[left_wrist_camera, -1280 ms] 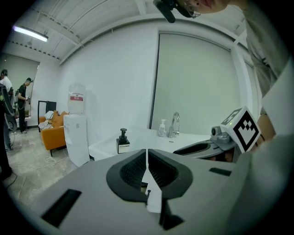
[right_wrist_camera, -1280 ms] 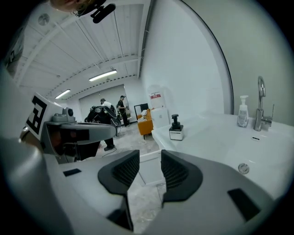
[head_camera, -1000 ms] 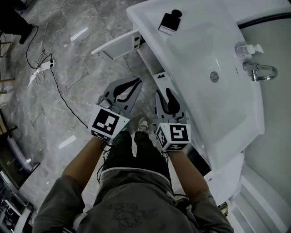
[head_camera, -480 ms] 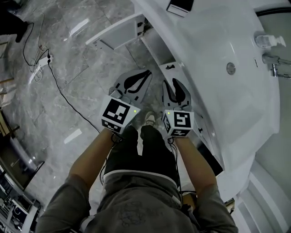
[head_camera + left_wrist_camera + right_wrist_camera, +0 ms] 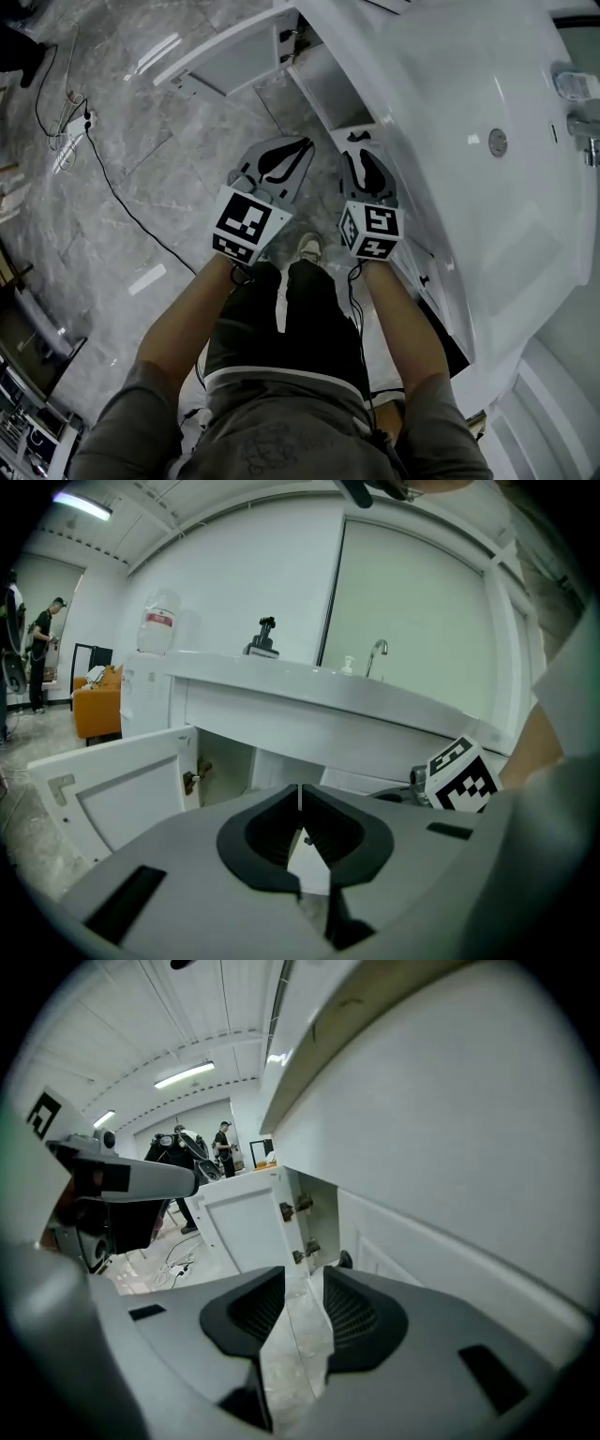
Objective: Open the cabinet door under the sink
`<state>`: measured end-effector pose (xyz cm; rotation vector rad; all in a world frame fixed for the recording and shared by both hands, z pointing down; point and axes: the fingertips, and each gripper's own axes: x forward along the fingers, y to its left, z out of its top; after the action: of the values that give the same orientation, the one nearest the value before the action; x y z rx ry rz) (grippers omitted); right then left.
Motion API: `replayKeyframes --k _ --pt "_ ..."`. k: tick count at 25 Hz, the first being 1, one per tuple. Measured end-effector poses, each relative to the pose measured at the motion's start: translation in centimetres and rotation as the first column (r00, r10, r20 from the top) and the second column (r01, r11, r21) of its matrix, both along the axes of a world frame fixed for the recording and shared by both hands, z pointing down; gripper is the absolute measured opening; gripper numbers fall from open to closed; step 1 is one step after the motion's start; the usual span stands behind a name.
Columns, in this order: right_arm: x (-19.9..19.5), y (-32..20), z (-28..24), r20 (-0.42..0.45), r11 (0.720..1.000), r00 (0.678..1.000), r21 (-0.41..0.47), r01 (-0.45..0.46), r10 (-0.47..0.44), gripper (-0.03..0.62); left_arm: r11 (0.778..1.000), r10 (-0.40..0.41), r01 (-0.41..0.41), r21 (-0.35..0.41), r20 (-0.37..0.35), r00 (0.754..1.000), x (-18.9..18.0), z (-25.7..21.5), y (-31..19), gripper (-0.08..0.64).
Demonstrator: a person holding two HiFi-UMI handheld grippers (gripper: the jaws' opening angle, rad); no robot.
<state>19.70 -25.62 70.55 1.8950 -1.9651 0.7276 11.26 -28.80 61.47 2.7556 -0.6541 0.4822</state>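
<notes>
The white cabinet door [image 5: 225,52] under the sink [image 5: 450,103] stands swung wide open, out to the left over the floor. Its hinges [image 5: 298,1206] and the cabinet's inside [image 5: 333,89] show. My left gripper [image 5: 305,142] hovers over the floor just short of the opening, shut with nothing in it. In the left gripper view the door [image 5: 122,794] lies left of the left gripper [image 5: 300,787]. My right gripper [image 5: 364,155] hangs beside the cabinet front under the sink rim, jaws a narrow gap apart and empty. In the right gripper view the door [image 5: 246,1218] lies beyond the right gripper [image 5: 303,1274].
A power strip with a black cable [image 5: 70,122] lies on the marble floor at the left. A small knob [image 5: 345,1260] sits on the shut panel right of the opening. The person's shoe [image 5: 307,246] stands below the grippers. People and an orange sofa [image 5: 94,710] are far off.
Both grippers have shifted a little forward toward the cabinet opening, and the head view has slid along the sink. The door stays swung open.
</notes>
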Motion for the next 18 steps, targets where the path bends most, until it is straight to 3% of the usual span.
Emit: replayKeyframes --k 6,9,14,18 --pt "1.2 -0.9 3.8 -0.008 1.000 1.000 -0.020 -0.018 0.018 0.132 0.999 0.031 -0.031 -0.007 0.004 1.000 0.6 3.6 -0.3 0.028" --pt "1.6 -1.6 4.9 0.014 1.000 1.000 0.001 -0.026 0.026 0.132 1.000 0.029 -0.029 -0.011 0.003 1.000 0.7 4.8 -0.6 0.028" --pt "2.1 -2.1 5.6 -0.050 0.998 0.998 0.061 -0.023 0.026 0.073 0.999 0.036 -0.036 -0.015 0.014 0.999 0.8 6.4 -1.1 0.028" --pt "2.2 -2.1 5.4 -0.040 0.996 0.999 0.088 -0.029 0.033 0.060 0.999 0.041 -0.040 -0.010 0.018 0.999 0.4 7.0 -1.1 0.028"
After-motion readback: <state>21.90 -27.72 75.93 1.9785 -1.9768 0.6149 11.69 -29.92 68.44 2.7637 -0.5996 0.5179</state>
